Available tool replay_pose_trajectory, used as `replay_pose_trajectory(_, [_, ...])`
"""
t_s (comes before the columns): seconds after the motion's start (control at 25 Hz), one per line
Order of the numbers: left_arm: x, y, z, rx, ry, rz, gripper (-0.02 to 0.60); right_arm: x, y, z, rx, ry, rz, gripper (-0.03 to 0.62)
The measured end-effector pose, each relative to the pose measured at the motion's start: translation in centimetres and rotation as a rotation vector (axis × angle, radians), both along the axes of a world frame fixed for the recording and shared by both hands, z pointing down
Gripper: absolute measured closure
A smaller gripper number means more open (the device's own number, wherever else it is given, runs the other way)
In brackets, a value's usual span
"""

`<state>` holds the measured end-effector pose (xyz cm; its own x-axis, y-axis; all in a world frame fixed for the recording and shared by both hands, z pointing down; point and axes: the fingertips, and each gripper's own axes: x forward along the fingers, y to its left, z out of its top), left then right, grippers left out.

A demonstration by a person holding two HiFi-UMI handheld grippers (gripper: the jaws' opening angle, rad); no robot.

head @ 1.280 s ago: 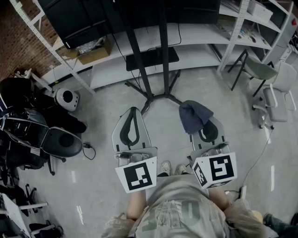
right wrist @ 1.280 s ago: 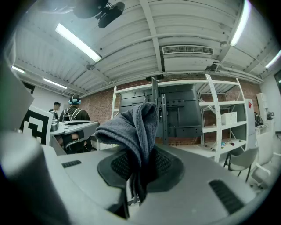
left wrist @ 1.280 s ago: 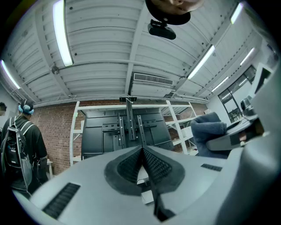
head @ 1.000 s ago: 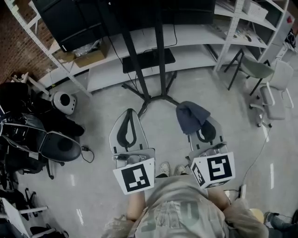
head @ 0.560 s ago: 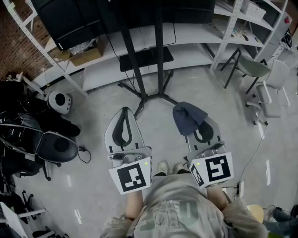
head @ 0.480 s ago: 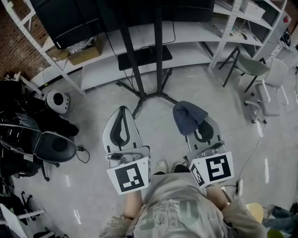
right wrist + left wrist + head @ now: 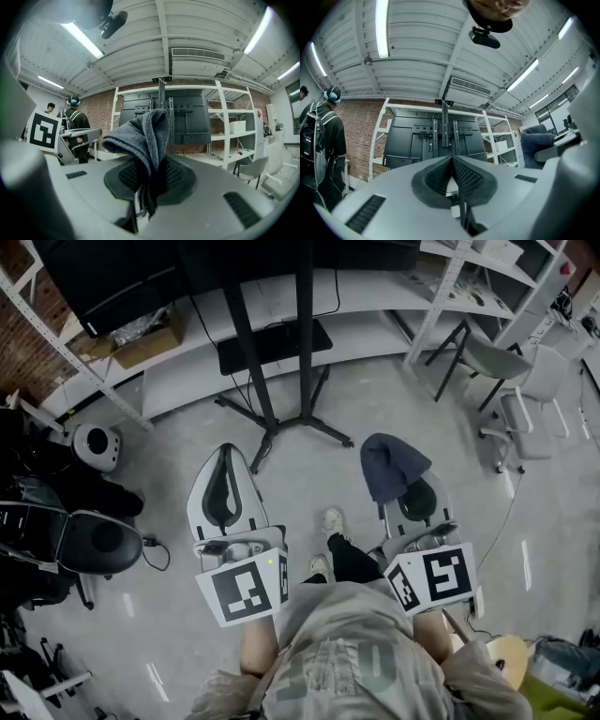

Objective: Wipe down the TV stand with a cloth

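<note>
The black TV stand [image 7: 281, 381] rises from splayed floor legs ahead of me, carrying a dark screen [image 7: 436, 140] seen from behind. My right gripper [image 7: 405, 486] is shut on a dark blue-grey cloth [image 7: 392, 465], which drapes over its tips; the cloth [image 7: 145, 136] fills the middle of the right gripper view. My left gripper [image 7: 223, 465] is shut with nothing between its pads [image 7: 461, 176]. Both grippers hang above the floor, short of the stand's legs.
White metal shelving [image 7: 441, 296] runs behind and right of the stand. A grey chair [image 7: 502, 367] stands at right; black chairs and gear [image 7: 56, 531] crowd the left. A person with a backpack [image 7: 323, 140] stands to the left. Cables [image 7: 506, 521] trail on the floor.
I have stepped forward: the stand and shelves sit lower and closer in the head view, and one foot is now out in front. Both grippers kept their grip and pose.
</note>
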<state>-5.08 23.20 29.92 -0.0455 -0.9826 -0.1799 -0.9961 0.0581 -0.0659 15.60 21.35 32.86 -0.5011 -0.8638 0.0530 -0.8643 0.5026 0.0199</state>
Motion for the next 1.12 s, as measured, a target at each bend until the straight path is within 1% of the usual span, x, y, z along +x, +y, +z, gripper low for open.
replay_pose_trajectory(0.16, [0.3,-3.0,0.3,-0.005,-0.007,0.022,0.566,-0.3,-2.2,0.0,0.006,0.005,-0.008,0.537])
replay_pose_trajectory(0.28, [1.1,-4.7,0.6,-0.001,-0.029,0.038,0.566,-0.7,-4.2,0.2,-0.004,-0.026,-0.035,0.537])
replay_pose_trajectory(0.44, [1.0,-8.7,0.9,-0.004,-0.015,0.022,0.566,-1.9,-8.5,0.0,0.021,-0.04,-0.069,0.536])
replay_pose_trajectory(0.48, [1.1,-9.7,0.7,-0.001,-0.022,0.017,0.566,-2.0,-9.7,0.0,0.03,-0.04,-0.076,0.537])
replay_pose_trajectory(0.6, [1.2,-13.0,-0.6,0.018,-0.049,0.001,0.566,-2.2,-13.9,-0.6,0.04,-0.056,-0.093,0.536])
replay_pose_trajectory(0.76, [0.4,-18.2,-2.2,0.029,-0.081,-0.022,0.566,-3.5,-20.4,-1.4,0.034,-0.071,-0.126,0.536])
replay_pose_trajectory(1.0, [-0.8,-26.0,-2.9,0.02,-0.083,-0.062,0.566,-5.6,-29.5,-2.2,0.042,-0.073,-0.192,0.536])
replay_pose_trajectory(1.12, [-1.5,-29.5,-2.9,0.022,-0.07,-0.078,0.566,-6.4,-33.2,-2.1,0.039,-0.068,-0.214,0.536])
